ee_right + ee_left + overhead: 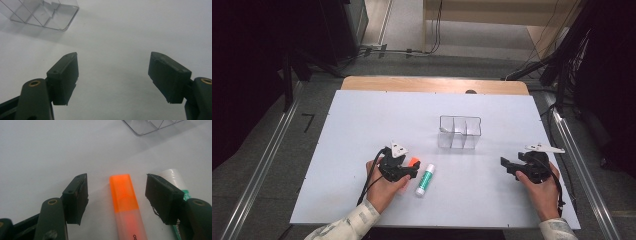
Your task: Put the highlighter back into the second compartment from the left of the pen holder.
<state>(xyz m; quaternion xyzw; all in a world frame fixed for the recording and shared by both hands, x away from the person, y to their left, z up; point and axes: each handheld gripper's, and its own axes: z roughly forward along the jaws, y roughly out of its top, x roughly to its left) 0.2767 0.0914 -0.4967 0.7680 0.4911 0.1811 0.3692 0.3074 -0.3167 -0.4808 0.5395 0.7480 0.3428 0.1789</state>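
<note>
Left gripper [117,195] jaws wide, astride the marker [124,200], pads clear of it. Marker lies just left of the glue stick [425,179], near side of the organizer [459,132]. Right gripper [113,75] wide, empty. Risk: right pad nudges the glue stick on closing

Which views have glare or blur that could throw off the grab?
Left gripper view: the orange highlighter glows overexposed, its cap edges soft; the white table looks washed out. Right gripper view: the clear organizer is soft-edged. High view: surroundings dark, table evenly lit, glue stick readable.
</note>
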